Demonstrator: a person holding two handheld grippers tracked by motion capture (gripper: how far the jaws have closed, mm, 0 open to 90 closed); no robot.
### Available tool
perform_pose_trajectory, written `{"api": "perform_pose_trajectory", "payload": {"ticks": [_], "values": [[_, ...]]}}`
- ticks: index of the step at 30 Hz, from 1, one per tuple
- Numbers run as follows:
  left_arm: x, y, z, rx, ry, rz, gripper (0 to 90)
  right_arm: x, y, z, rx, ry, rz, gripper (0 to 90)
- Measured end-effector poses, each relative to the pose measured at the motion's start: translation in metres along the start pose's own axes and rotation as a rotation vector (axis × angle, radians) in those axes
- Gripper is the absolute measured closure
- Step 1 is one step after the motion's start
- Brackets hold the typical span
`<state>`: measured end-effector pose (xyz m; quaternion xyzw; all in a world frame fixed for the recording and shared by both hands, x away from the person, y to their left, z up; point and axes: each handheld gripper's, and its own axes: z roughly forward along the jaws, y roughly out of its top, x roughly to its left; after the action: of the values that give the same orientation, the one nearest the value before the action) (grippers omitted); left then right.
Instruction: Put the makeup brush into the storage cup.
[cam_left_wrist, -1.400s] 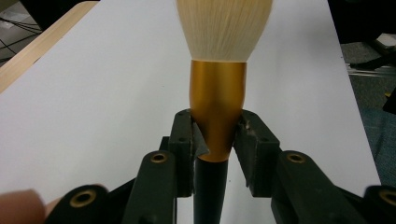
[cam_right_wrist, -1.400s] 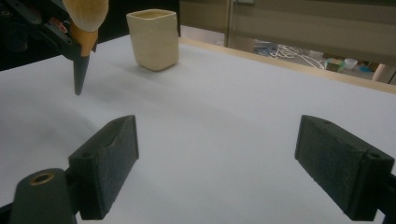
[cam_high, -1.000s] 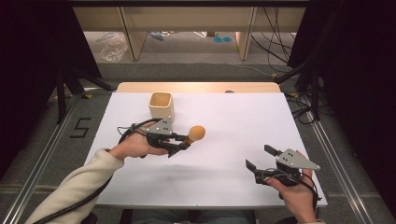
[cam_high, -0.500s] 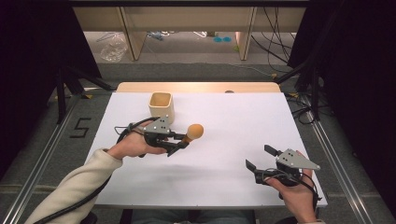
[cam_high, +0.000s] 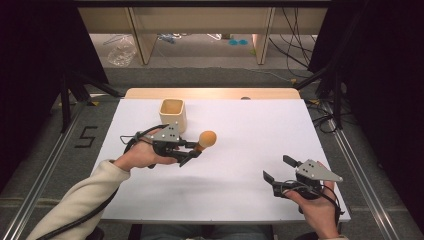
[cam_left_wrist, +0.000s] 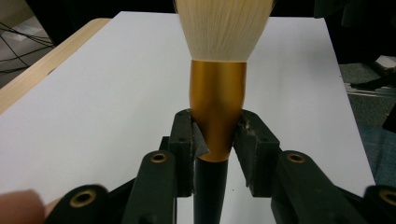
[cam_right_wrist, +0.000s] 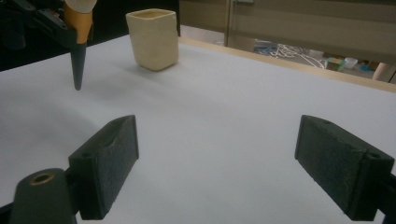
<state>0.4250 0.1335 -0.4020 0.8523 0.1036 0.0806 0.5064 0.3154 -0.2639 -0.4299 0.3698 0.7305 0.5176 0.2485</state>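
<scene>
Black jaws of the right gripper stand wide apart with only bare white table between them; in the high view this gripper sits low at the near right, held in the person's right hand, well apart from everything else.

Farther in and to the left, the left gripper is clamped on a brush. Seen along its own jaws, the left gripper pinches the brush at the narrow lower end of its gold metal collar, just where the dark handle begins; the pads press on both sides of it. Pale bristles fan out beyond the jaws, away from the hand, and the handle runs back between the jaws. From the right gripper view the brush hangs clear of the table, its dark pointed handle tip aimed downward.

Beyond the left hand, a cream cup stands upright near the far edge, just behind the left gripper.
</scene>
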Motion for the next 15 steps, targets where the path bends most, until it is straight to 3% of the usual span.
{"api": "perform_pose_trajectory", "payload": {"ticks": [15], "values": [[0.0007, 0.0003, -0.0029, -0.024, 0.022, -0.005, 69.0, -0.0001, 0.0000, -0.0001, 0.003, -0.002, 0.001, 14.6]]}}
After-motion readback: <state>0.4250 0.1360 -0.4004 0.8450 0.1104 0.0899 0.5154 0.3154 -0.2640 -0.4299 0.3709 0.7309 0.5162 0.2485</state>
